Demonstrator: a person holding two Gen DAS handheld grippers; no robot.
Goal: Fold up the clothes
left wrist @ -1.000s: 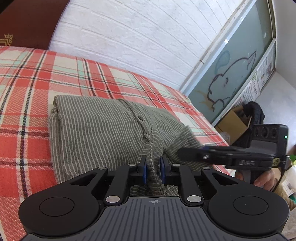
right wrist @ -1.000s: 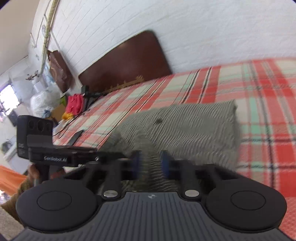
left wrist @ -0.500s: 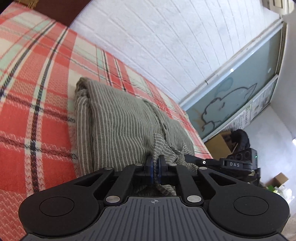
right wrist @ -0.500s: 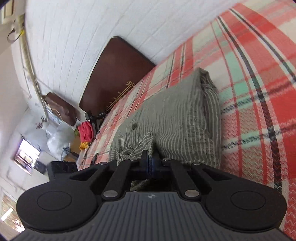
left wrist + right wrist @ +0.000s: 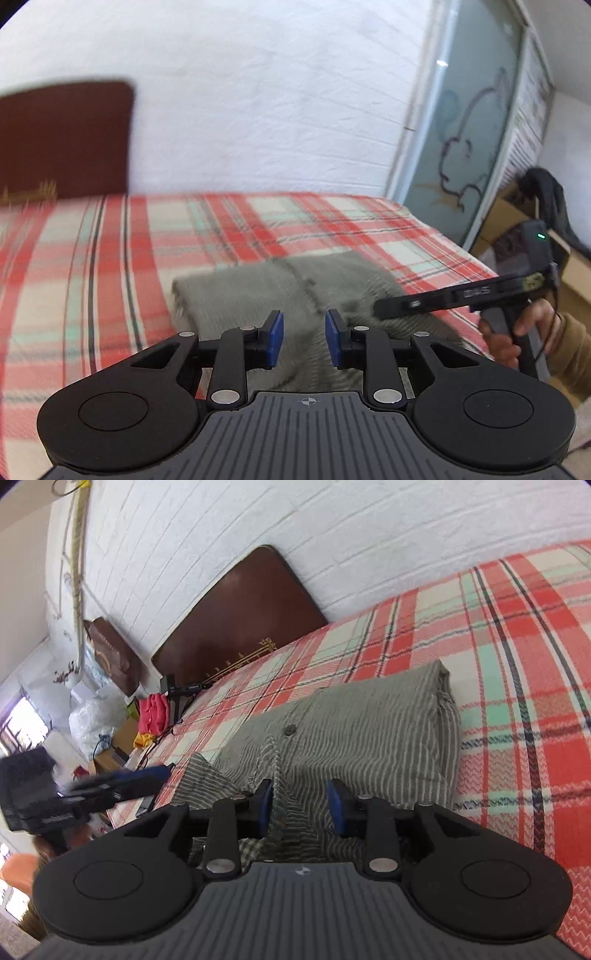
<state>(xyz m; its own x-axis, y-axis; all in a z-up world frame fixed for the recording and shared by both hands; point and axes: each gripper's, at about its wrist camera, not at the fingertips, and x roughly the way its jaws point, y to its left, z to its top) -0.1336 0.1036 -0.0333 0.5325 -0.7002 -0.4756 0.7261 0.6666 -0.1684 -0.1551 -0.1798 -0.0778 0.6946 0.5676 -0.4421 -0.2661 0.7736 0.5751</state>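
Note:
A grey-green striped shirt [image 5: 258, 291], folded into a thick rectangle, lies on the red plaid bedspread [image 5: 110, 266]. My left gripper [image 5: 304, 338] hovers above its near edge. Its jaws are opening and nothing is between the blue pads [image 5: 275, 339]; this view is motion-blurred. My right gripper [image 5: 300, 805] sits low over the shirt [image 5: 369, 731]. Its jaws are opening too, and a loose ridge of the cloth rises between them without being pinched. Each gripper appears in the other's view: the right gripper [image 5: 406, 304] at the right, held by a hand [image 5: 517, 332], and the left gripper [image 5: 122, 781] at the left.
A dark brown headboard [image 5: 240, 620] stands against the white brick wall [image 5: 277, 110]. A glass door with a drawn figure [image 5: 465, 155] and cardboard boxes [image 5: 517, 210] are beyond the bed's right edge. Bags, a red cloth [image 5: 153, 716] and clutter crowd the floor by the headboard.
Both grippers were shut on folds of the shirt; both have opened and let go. The left gripper has risen and pulled back from the cloth. The right one has hardly moved.

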